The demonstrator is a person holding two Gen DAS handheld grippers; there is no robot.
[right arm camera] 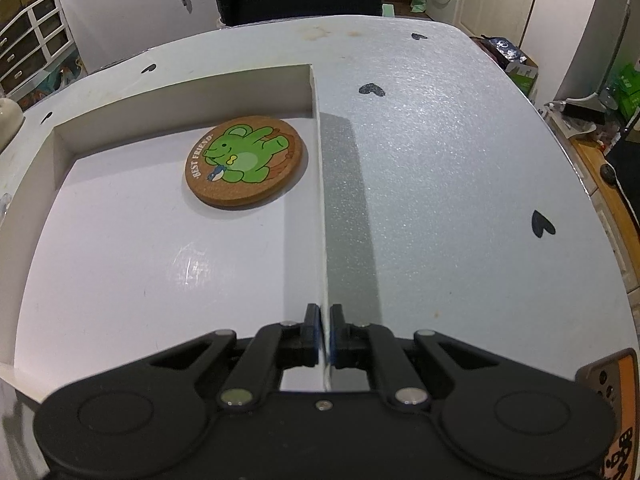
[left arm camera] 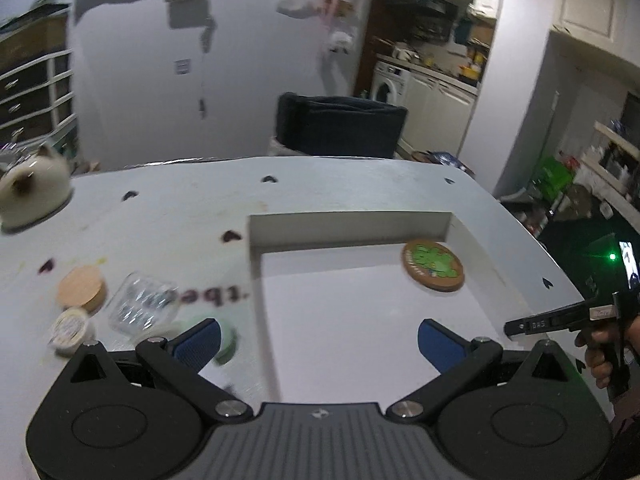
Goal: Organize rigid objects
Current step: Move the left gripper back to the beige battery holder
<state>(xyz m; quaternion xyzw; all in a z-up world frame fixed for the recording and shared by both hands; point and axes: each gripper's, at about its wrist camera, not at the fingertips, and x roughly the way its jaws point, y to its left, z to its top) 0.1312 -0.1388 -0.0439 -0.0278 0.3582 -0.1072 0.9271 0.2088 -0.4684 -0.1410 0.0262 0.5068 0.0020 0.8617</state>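
Note:
A shallow white box [left arm camera: 348, 226] lies on the white table [left arm camera: 168, 208]. Inside it, near the far right corner, rests a round cork coaster [left arm camera: 433, 265] with a green cartoon animal [right arm camera: 247, 162]. My left gripper [left arm camera: 318, 330] is open and holds nothing, hovering over the box's near left part. My right gripper [right arm camera: 325, 312] is shut on the box's right wall [right arm camera: 322, 200]; the left wrist view shows it [left arm camera: 516, 326] at the box's right side, in a hand. Left of the box lie a plain cork disc [left arm camera: 82, 288], a small white round tin [left arm camera: 72, 326] and a clear plastic case [left arm camera: 144, 304].
A green round thing [left arm camera: 226, 344] sits partly hidden behind my left fingertip. A cream cat-shaped pot [left arm camera: 30, 188] stands at the table's far left. A dark chair [left arm camera: 340, 126] is behind the far edge. The table [right arm camera: 440, 160] right of the box carries only heart marks.

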